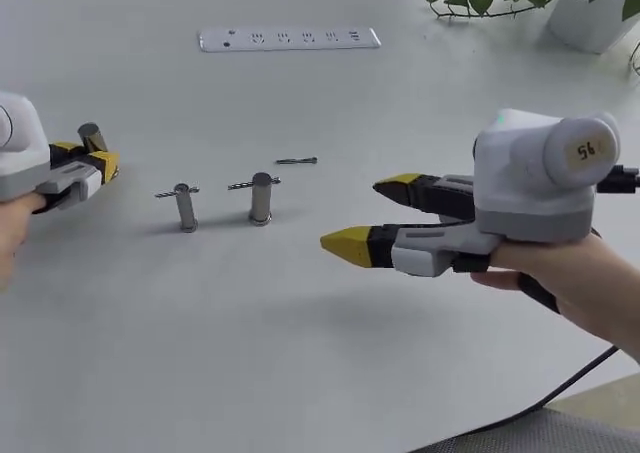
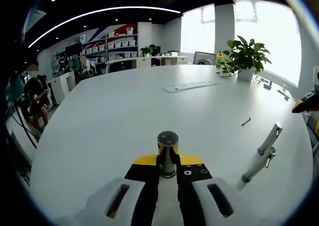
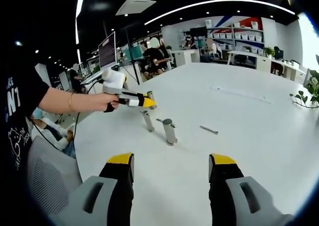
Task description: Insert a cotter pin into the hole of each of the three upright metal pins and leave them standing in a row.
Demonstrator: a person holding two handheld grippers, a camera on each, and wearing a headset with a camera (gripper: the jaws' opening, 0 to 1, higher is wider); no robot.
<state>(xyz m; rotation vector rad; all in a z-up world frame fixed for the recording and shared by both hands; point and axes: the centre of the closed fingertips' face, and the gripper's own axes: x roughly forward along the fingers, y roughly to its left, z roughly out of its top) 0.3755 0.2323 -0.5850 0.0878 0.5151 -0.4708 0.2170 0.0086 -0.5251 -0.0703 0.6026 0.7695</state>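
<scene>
Gripping a metal pin [image 2: 168,147], its head plain in the left gripper view, the left tongs [image 1: 100,163] face the parted right tongs [image 1: 352,213], two cottered pins [image 1: 261,199] standing between them, a loose cotter pin [image 1: 297,160] just beyond.

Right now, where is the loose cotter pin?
In the head view the loose cotter pin lies flat on the white table, just beyond the right-hand standing metal pin, toward the power strip.
</scene>
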